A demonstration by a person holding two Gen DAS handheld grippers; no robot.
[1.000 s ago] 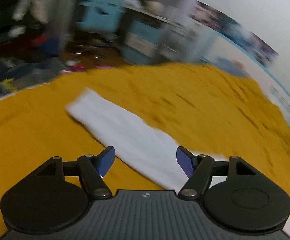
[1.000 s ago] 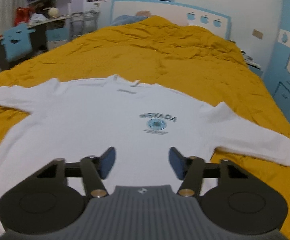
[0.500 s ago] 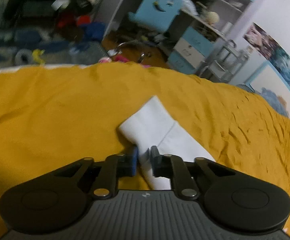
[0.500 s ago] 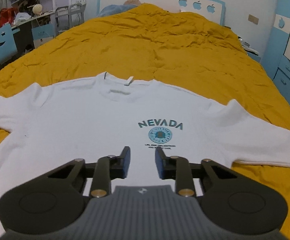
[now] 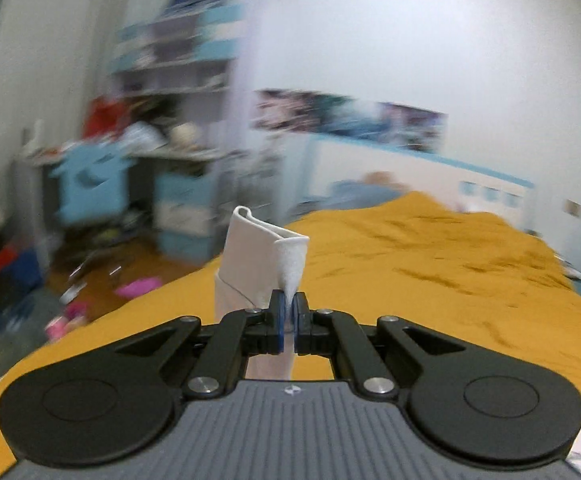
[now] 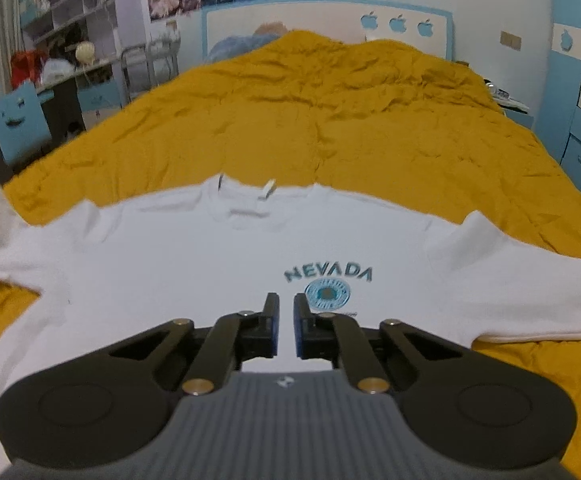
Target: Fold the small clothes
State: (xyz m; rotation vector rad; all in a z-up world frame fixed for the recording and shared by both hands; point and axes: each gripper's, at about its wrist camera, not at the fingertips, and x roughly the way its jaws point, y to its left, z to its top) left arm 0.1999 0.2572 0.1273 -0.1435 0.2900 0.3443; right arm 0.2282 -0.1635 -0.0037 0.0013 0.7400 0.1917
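Biggest thing here is the bed (image 6: pixel 370 128), covered in a mustard-yellow quilt (image 5: pixel 430 264) that's all crinkled and puffy with lots of little creases. Behind it there's a white headboard (image 6: pixel 322 20) with a light blue border and little blue apple shapes on it.

Spread flat on the quilt is a white long-sleeve sweatshirt (image 6: pixel 162 264), soft matte knit, front side up, with "NEVADA" printed in teal block letters (image 6: pixel 328 273) over a round teal emblem. The neckline points toward the headboard, with a small white tag sticking out of it. The right-hand sleeve (image 6: pixel 530 296) lies stretched out sideways on the quilt, with a ribbed-looking hem edge along the bottom.

The other sleeve's cuff (image 5: pixel 262 264) is up in the air in the left wrist view, folded over itself so it forms a curled tube shape with a seam line across it. The left gripper (image 5: pixel 289 320) has its blue-padded fingers pinched tight on a thin edge of that cuff, fabric squeezed flat between them.

The right gripper (image 6: pixel 286 330) hovers over the lower chest of the sweatshirt, just below the print. Its fingers are almost together with only a narrow slit between the blue pads, and nothing is in them.

Background of the left view is pretty smeared: blurry shelves and a blue chair (image 5: pixel 90 184).
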